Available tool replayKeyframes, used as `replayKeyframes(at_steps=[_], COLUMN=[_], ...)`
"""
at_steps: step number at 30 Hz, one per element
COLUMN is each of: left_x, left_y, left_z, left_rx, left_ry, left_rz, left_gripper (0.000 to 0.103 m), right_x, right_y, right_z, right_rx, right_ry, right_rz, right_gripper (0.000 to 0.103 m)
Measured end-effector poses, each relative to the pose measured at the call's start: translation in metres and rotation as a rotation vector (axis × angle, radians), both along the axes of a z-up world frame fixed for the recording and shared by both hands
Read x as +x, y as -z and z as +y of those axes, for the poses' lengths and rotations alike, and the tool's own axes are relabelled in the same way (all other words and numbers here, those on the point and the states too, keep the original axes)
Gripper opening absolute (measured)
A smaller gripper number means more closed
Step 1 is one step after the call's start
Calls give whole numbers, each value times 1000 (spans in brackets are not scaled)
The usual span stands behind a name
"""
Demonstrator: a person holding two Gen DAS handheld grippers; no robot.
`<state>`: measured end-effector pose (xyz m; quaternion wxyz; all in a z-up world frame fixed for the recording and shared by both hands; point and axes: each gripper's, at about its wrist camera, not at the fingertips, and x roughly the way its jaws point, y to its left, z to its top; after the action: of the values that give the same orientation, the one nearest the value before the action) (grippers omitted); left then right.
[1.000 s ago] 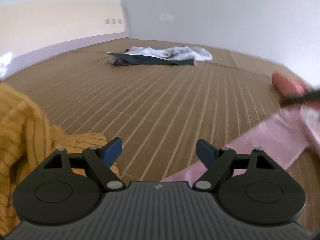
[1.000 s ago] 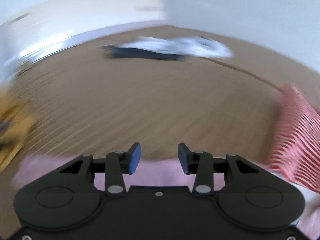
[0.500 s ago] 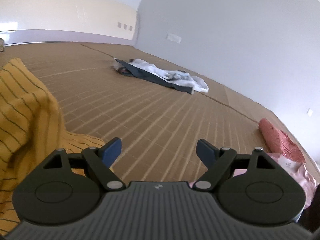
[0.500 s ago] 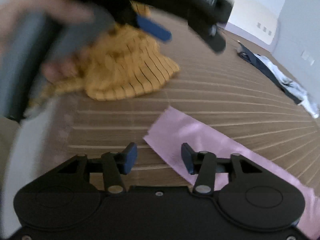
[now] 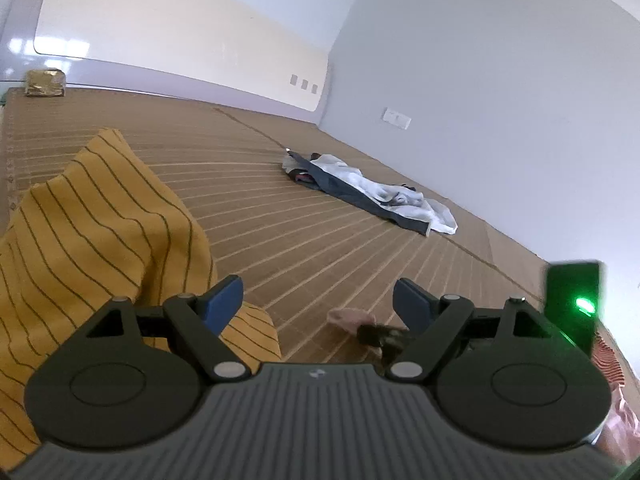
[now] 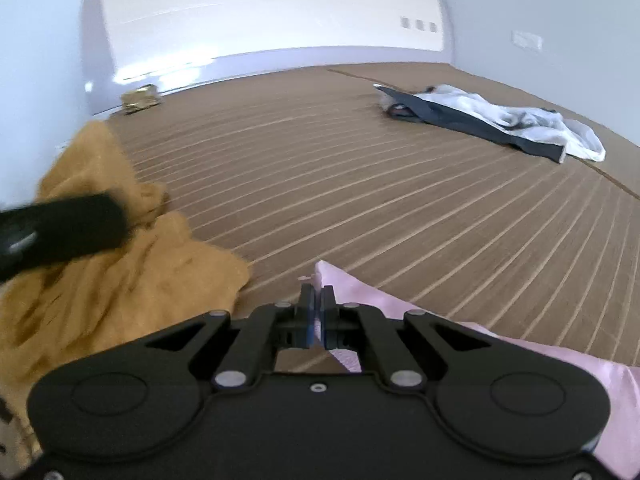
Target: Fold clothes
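Observation:
A pink garment (image 6: 440, 320) lies on the woven mat, stretching to the lower right. My right gripper (image 6: 317, 304) is shut on its near corner, which pokes up between the blue pads. In the left wrist view my left gripper (image 5: 318, 300) is open above the mat with nothing between its fingers; the pink corner (image 5: 348, 317) and the right gripper's tip show just beyond its right finger (image 5: 412, 304). A mustard striped garment (image 5: 92, 240) is heaped at the left, also the mustard heap (image 6: 120, 272) in the right wrist view.
A dark and white pile of clothes (image 5: 372, 192) lies far across the mat (image 5: 280, 232) near the grey wall. A red striped garment (image 5: 608, 364) sits at the right edge. A small gold package (image 5: 45, 83) rests by the back wall.
The right gripper has closed on the corner of the pink garment. The left gripper swung to face the far pile and stayed open.

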<state>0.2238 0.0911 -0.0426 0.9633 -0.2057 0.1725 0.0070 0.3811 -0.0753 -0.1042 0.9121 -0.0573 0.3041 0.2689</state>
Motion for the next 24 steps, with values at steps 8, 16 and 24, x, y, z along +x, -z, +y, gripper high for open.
replayKeyframes(at_steps=[8,16,24], left_x=[-1,-10,-35], left_y=[-3,2,9], left_z=[-1,-29,-100], left_rx=[-8,-44,75], left_ry=[21,171,367], left_rz=[11,23,37], left_gripper=[86,89,89], right_x=[27,-101,-278], right_y=[17,-36,9], right_z=[-7,-141,-235], right_rx=[43,78,-69], right_ry=[-27,-21,114], right_rz=[120,1,-1], right_gripper=[18,52,53])
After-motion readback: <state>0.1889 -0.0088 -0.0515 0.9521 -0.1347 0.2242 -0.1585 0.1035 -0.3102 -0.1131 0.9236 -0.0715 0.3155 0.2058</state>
